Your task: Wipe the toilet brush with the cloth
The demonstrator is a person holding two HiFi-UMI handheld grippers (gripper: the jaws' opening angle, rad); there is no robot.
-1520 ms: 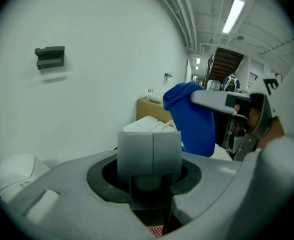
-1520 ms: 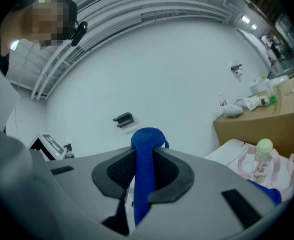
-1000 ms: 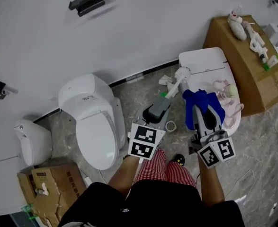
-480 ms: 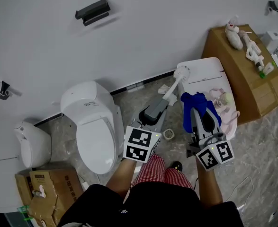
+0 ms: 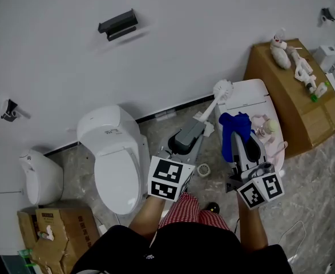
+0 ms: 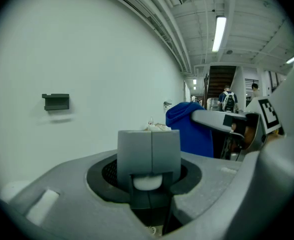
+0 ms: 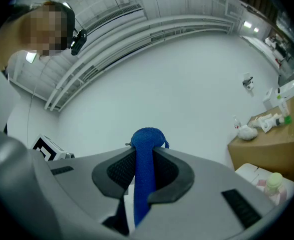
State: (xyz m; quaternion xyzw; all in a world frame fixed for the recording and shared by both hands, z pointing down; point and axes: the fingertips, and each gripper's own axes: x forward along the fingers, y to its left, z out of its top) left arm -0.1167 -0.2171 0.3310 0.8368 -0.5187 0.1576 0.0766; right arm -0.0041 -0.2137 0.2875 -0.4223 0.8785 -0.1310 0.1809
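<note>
The toilet brush has a grey handle [image 5: 185,137] and a white shaft that ends in a round white head [image 5: 223,88]. My left gripper [image 5: 196,132] is shut on that handle and holds the brush slanting up toward the wall. In the left gripper view the grey handle block [image 6: 149,151] fills the gap of the left gripper [image 6: 149,170]. A blue cloth [image 5: 236,127] hangs bunched in my right gripper [image 5: 240,133], just right of the brush shaft and apart from it. In the right gripper view the cloth [image 7: 145,171] is pinched by the right gripper [image 7: 144,170].
A white toilet [image 5: 117,160] stands at the left, and a second white toilet lid [image 5: 253,93] lies behind the cloth with pink items on it. A cardboard box [image 5: 295,99] is at the right and another [image 5: 53,233] at the lower left. A tape roll [image 5: 204,169] lies on the floor.
Both grippers have risen together, carrying the brush and the cloth higher in front of the wall. Both grips look the same as before.
</note>
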